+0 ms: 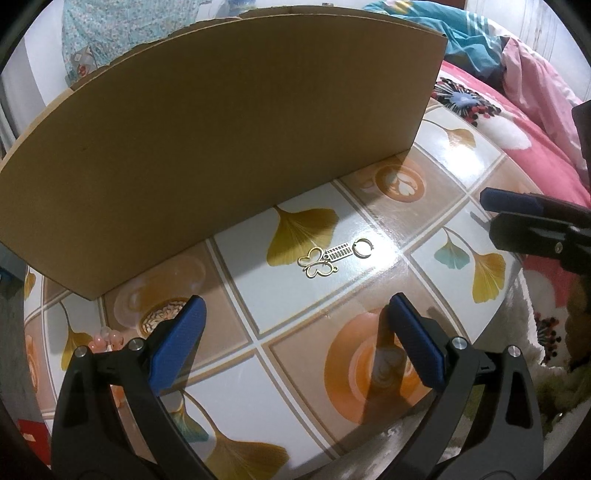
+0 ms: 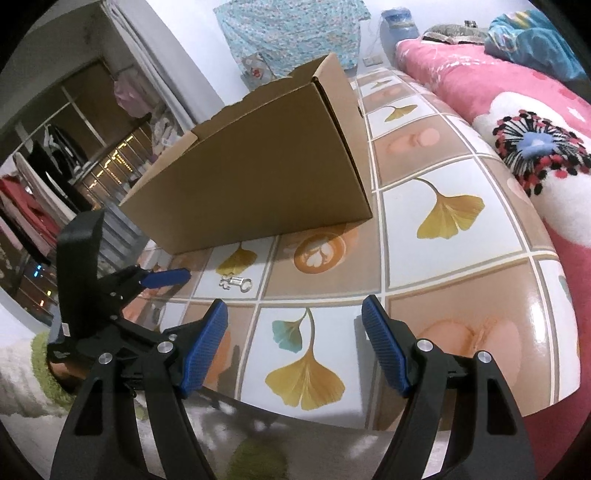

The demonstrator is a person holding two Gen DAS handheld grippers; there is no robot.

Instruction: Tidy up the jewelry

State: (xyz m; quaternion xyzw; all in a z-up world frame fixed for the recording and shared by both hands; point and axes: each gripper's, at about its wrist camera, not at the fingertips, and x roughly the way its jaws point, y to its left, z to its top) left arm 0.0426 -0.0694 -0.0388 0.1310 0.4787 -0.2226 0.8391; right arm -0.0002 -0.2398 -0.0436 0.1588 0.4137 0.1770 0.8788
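I see a worktop [image 2: 461, 280] covered in a glossy sheet printed with squares: yellow ginkgo leaves on white, latte cups on tan. Along its right edge lies a pink blanket [image 2: 480, 92] with big white patches and a dark, spiky flower print. A teal cloth [image 2: 535, 40] is bunched on the blanket past the far right corner, with a pale pink cloth [image 1: 535, 74] beside it. Beyond the far edge, a turquoise patterned garment [image 2: 291, 33] hangs on the white wall, and 1 blue jug [image 2: 399, 24] stands near it. Off the left edge, clothes [image 2: 22, 206] hang in a row.

brown box [image 1: 221, 110], gold butterfly charm [image 1: 317, 263]
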